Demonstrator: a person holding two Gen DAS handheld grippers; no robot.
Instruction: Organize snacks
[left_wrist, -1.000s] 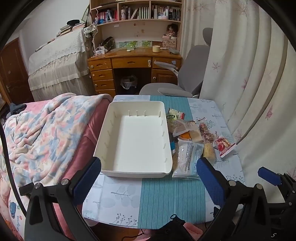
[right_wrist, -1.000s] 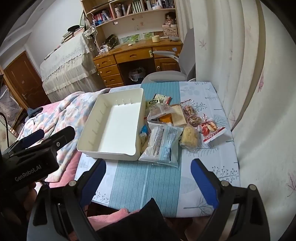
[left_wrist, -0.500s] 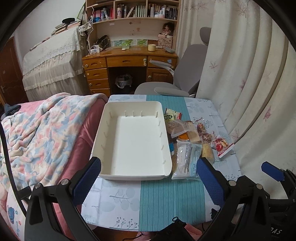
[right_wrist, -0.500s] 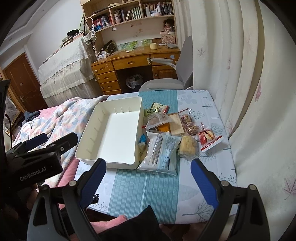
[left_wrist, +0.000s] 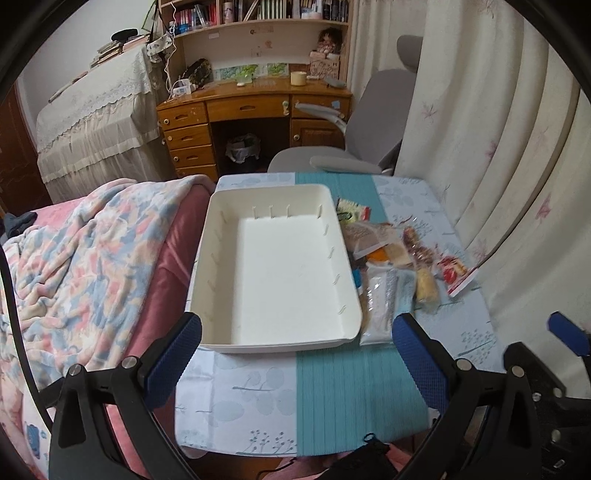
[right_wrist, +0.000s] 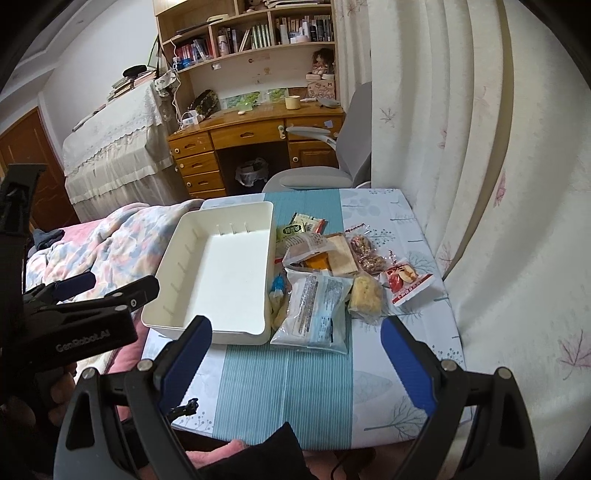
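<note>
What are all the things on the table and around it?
Bin: 1, white, nothing in it, table's left.
Snack packets: a heap, several colours, right of the bin.
Table: 1, teal and pale blue cloth.
Blanket: 1, pink-blue, left of the table.
Desk: 1, wooden, behind.
Chair: 1, grey, by the desk.
Curtain: cream, right.
Left gripper: open, holding nothing.
Right gripper: open, holding nothing.
</note>
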